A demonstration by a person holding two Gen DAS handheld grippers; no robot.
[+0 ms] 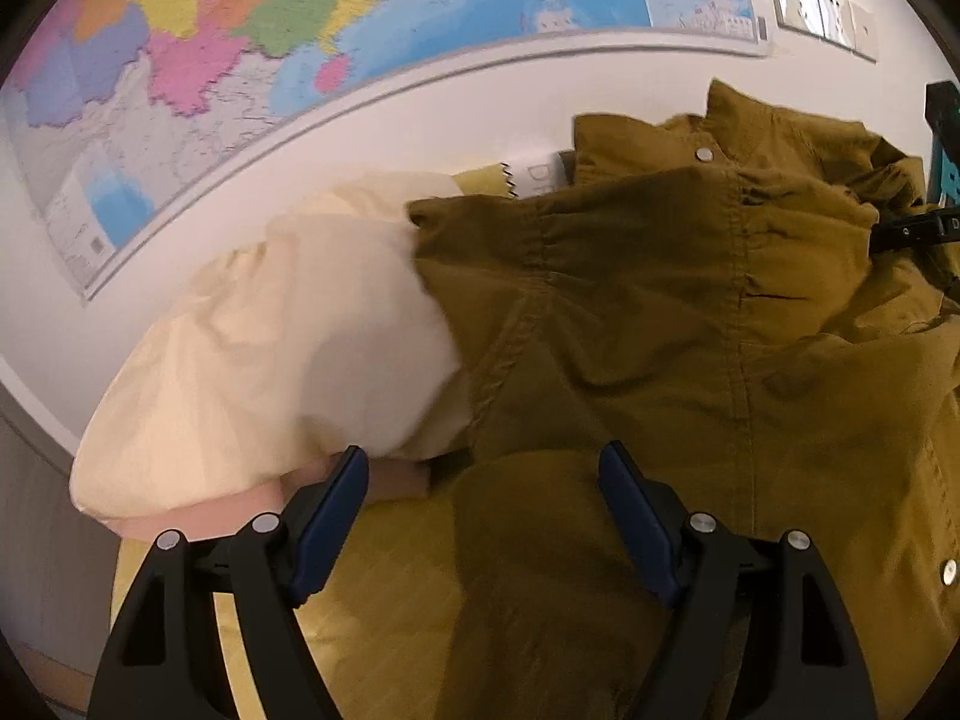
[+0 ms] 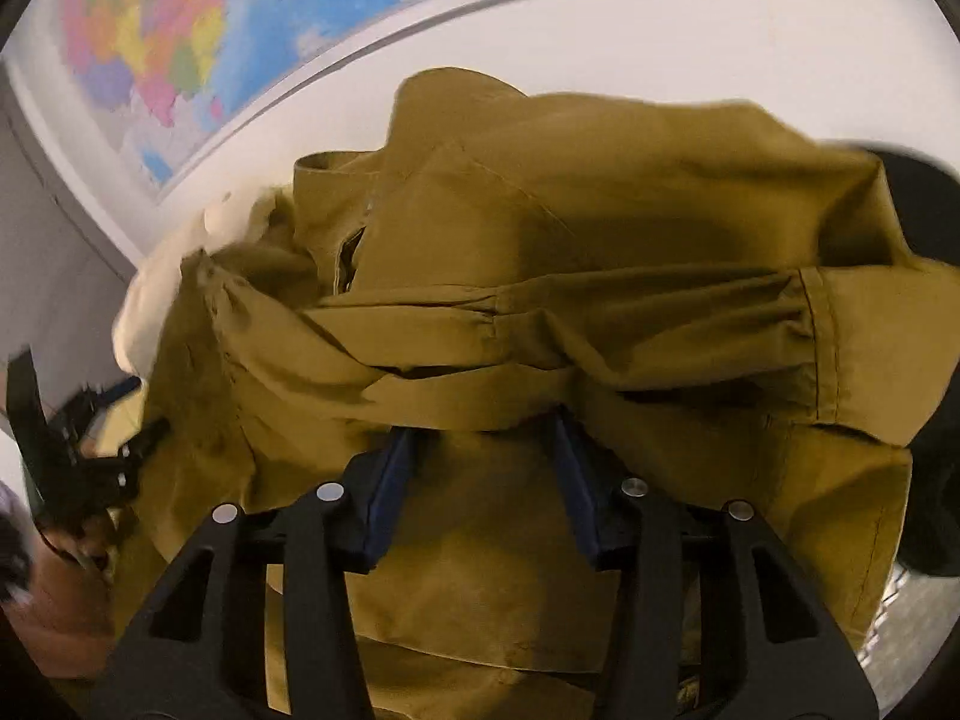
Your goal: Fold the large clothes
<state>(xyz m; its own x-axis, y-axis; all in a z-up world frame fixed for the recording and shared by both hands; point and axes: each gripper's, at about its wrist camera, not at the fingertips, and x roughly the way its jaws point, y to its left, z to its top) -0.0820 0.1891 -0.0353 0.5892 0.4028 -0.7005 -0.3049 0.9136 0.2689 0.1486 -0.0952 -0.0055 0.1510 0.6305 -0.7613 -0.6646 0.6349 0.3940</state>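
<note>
1. In the left wrist view, an olive-brown jacket [image 1: 690, 312] is seen heaped across the centre and right of the frame, with its collar [image 1: 738, 120] standing up at the far end towards the wall; a stitched seam with a snap button [image 1: 703, 153] at its top runs from the collar down towards the camera, so the long axis is read as lying roughly away from the camera. The left gripper [image 1: 480, 474] is held with its jaws spread wide over the near edge of the jacket, and nothing is seen clamped between the blue pads [image 1: 327, 531]. A cream cloth [image 1: 288, 360] is bunched just beside the jacket on the left, touching it. A coloured map [image 1: 300, 18] is hung on the white wall behind.

2. In the right wrist view, the jacket [image 2: 540, 276] fills most of the frame, with a folded band of fabric [image 2: 570, 312] lying crosswise, left to right. The right gripper [image 2: 483, 426] is partly open, and its fingertips are hidden under that band; whether fabric is pinched cannot be told. The other gripper [image 2: 78, 462] is seen at the left edge, beside the jacket
</note>
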